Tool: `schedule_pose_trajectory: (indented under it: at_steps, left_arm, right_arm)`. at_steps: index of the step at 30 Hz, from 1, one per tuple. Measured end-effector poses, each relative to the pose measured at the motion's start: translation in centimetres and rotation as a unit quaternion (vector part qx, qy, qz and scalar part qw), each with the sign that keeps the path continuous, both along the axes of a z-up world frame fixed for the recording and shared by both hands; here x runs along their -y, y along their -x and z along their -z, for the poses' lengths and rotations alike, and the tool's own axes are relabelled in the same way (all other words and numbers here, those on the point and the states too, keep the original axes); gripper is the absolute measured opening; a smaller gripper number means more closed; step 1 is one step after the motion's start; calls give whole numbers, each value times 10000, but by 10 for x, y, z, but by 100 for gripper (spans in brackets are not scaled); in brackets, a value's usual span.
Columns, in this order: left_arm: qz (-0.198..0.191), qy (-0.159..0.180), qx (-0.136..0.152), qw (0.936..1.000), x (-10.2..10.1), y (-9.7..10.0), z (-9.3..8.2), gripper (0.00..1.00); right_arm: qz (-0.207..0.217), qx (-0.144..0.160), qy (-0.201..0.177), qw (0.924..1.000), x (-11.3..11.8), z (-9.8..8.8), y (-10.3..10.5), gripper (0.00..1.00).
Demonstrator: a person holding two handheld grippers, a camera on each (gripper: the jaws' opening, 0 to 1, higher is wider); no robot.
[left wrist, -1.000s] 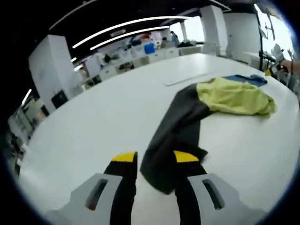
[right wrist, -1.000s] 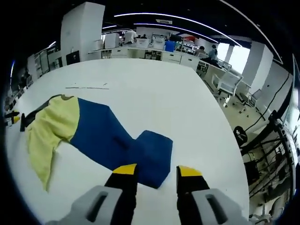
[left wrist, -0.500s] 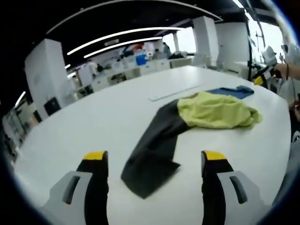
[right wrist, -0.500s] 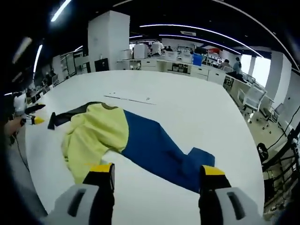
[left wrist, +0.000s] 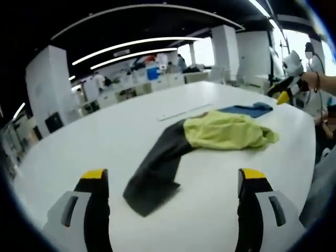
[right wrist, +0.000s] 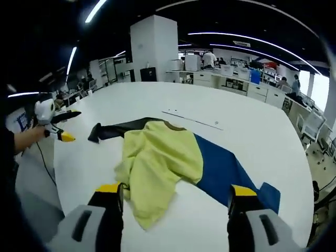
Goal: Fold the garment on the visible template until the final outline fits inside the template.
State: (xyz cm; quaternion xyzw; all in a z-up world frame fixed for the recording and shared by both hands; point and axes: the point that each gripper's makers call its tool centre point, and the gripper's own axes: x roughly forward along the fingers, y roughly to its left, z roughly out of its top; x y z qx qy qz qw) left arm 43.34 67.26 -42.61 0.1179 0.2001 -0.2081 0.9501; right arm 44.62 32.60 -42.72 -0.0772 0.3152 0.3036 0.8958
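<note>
A garment lies spread on the white table (left wrist: 94, 142): a yellow-green body (left wrist: 226, 132) (right wrist: 157, 157), a dark grey sleeve (left wrist: 155, 170) (right wrist: 118, 128) and a blue sleeve (left wrist: 247, 109) (right wrist: 223, 168). My left gripper (left wrist: 173, 181) is open and held back above the table, short of the grey sleeve's end. Over the yellow hem and the blue sleeve, my right gripper (right wrist: 176, 197) is open too, holding nothing. The right gripper (left wrist: 286, 89) also shows at the far right of the left gripper view, and the left gripper (right wrist: 55, 123) at the far left of the right gripper view. A thin template line (left wrist: 184, 111) (right wrist: 191, 118) runs beyond the garment.
The round table's edge (right wrist: 58, 173) runs close by on the near side. Beyond the table stand white pillars (right wrist: 152, 50), desks and office chairs (right wrist: 310, 123). A person's hand (left wrist: 315, 81) holds the right gripper at the table's far edge.
Both grippers opened, let go of the sleeve ends and pulled back from the garment. The grey and blue sleeves now lie flat on the table.
</note>
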Motion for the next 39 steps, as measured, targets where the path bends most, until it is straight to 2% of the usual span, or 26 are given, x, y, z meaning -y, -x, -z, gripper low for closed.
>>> schedule_pose_trajectory:
  at_steps: [8,11,14,22,27,33,39]
  left_arm:
    - [297,18,-142,9995,21,21,-3,99]
    - [414,-84,-289,9987,27,30,2,99]
    - [505,-91,-306,9982,33,36,4,99]
    - [635,-219,-402,9969,40,51,12,97]
    - [752,-192,-500,9957,47,59,18,96]
    - [881,-300,-549,9941,53,66,24,96]
    - [921,-320,-598,9934,53,70,29,93]
  right_arm:
    - [-469,12,-77,9989,-37,-3,11,79]
    - [-686,37,-51,9976,-52,-2,18,75]
    - [-822,55,-21,9966,-64,1,24,72]
    - [-1099,240,130,9936,-88,12,27,54]
    - [-1336,254,117,9906,-105,21,25,44]
    - [-1535,60,248,9878,-119,41,24,39]
    - [-1713,73,729,9825,-121,60,21,37]
